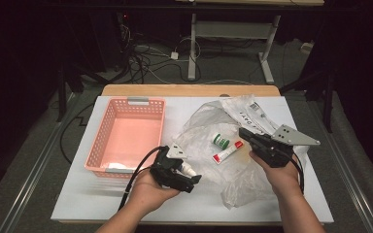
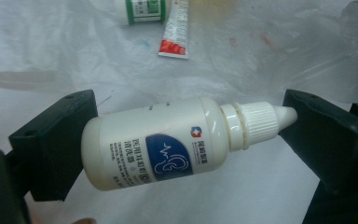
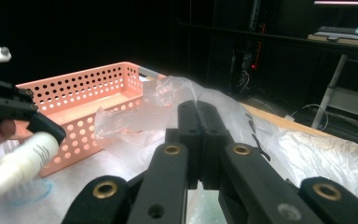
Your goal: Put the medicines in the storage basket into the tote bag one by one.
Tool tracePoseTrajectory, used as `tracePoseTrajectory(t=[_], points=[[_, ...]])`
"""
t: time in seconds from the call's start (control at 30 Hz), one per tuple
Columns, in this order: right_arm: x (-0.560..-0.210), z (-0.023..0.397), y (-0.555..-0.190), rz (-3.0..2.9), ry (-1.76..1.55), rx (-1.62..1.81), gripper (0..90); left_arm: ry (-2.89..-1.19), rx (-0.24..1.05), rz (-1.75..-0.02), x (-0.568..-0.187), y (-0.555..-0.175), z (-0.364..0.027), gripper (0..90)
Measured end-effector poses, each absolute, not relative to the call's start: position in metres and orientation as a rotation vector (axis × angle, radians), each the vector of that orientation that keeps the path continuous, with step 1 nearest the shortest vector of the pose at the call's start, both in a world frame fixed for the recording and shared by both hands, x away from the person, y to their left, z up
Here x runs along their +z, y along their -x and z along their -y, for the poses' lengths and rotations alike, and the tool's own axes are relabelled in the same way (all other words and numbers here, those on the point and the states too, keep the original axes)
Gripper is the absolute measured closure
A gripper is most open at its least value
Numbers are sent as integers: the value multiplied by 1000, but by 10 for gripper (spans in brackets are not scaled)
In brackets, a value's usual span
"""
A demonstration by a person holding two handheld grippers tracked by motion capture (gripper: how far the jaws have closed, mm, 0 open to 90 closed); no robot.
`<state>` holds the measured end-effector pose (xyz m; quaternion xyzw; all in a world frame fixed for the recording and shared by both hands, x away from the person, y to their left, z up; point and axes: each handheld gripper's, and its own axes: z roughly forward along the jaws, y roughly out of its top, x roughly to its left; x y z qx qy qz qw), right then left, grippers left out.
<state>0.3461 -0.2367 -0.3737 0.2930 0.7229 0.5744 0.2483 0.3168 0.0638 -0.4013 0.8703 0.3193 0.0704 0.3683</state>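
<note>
My left gripper is shut on a white dropper bottle with a blue label. The bottle is held end to end: its base presses one jaw and its cap tip the other. It hangs just above the white table, right of the pink basket. My right gripper is shut, and a fold of the clear plastic bag rises to its fingertips. From the right gripper view, the left gripper and bottle are in front of the basket.
A green-and-white jar and a red-and-white tube lie on the crumpled clear bag. A printed white pouch lies at the back right. Something white sits in the basket's near corner. Bare table lies front left.
</note>
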Motion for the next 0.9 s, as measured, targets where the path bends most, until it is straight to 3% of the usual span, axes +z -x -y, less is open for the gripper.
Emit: tracePoseTrajectory(t=[0.9], points=[[-374, 239, -345, -1964, -808, 1573, 900, -2203, 171, -715, -454, -375, 39, 58]])
